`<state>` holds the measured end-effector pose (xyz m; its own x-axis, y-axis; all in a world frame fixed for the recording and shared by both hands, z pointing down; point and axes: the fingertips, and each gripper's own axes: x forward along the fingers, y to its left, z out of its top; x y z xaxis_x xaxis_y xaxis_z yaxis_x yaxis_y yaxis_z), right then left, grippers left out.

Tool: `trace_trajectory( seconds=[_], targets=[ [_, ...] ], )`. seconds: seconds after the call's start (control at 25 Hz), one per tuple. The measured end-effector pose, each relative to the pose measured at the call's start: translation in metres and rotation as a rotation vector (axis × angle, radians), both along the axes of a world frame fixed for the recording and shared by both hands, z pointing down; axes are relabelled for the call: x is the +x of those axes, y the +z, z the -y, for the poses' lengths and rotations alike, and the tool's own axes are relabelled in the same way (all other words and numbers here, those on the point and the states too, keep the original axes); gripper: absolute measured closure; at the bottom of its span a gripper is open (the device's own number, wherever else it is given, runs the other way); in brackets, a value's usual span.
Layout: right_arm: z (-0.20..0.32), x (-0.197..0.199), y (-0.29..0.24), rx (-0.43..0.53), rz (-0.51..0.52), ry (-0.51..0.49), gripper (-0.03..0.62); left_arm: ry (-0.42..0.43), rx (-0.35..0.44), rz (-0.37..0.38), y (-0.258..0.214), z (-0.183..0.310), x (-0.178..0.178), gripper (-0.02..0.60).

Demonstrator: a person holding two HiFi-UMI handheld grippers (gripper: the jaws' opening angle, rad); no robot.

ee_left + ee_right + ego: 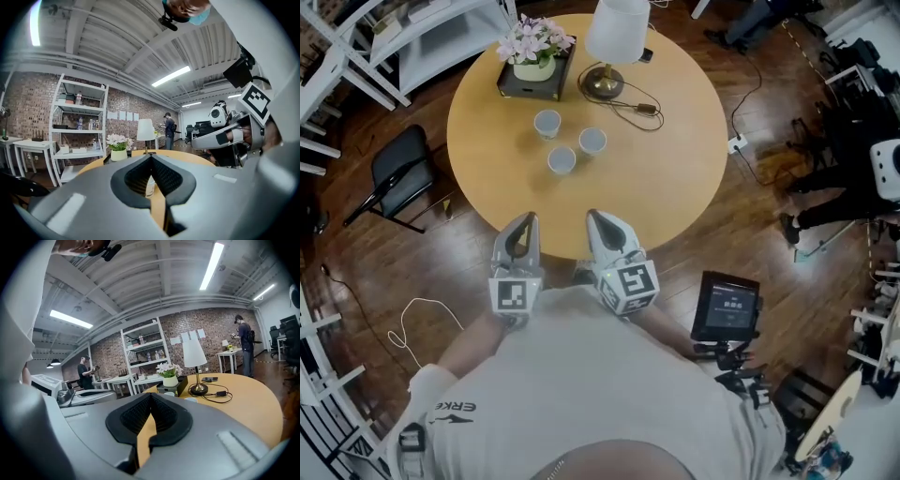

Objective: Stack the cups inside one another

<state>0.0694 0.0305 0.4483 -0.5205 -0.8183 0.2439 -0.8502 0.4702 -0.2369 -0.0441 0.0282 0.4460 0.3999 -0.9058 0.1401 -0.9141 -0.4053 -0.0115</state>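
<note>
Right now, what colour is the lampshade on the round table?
White. The lampshade shows best in the right gripper view.

Bare tabletop [675, 187] before cups [562, 160], lamp [617, 33] and flowers [534, 42] behind

Bright ceiling strip lights [213, 263], sharp frames, fisheye-warped dark corners.

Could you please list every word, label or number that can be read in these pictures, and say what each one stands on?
"ERKE": on the person's white shirt, near the left shoulder, upside down in the head view.
Black screen to the person's right: lit characters, too small to read.
Sheets on the brick wall: too small and blurred, nothing readable.
</note>
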Motion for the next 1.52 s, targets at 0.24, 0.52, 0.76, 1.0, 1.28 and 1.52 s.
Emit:
trace_trajectory(
  seconds=[0.24, 0.52, 0.76, 1.0, 1.28, 1.52],
  targets=[
    [0.039, 0.020, 0.013, -0.030, 0.000, -0.033, 0.580, -0.047, -0.025, 0.019, 0.005, 0.036, 0.015, 0.580],
    [0.066, 0.024, 0.021, -0.020, -0.071, -0.033, 0.580, -0.035, -0.074, 0.022, 0.018, 0.062, 0.017, 0.580],
    [0.092, 0.014, 0.026, 0.021, -0.207, -0.004, 0.580, 0.020, -0.078, 0.017, 0.032, 0.096, 0.011, 0.580],
    [0.119, 0.008, 0.044, -0.015, -0.287, 0.046, 0.580, 0.052, -0.096, 0.027, 0.046, 0.129, -0.002, 0.580],
    [0.143, 0.009, 0.075, -0.055, -0.438, 0.060, 0.579, 0.100, -0.113, 0.080, 0.073, 0.159, -0.007, 0.580],
    [0.154, 0.016, 0.099, -0.118, -0.465, 0.073, 0.579, 0.141, -0.128, 0.111, 0.096, 0.176, -0.002, 0.580]
  ],
)
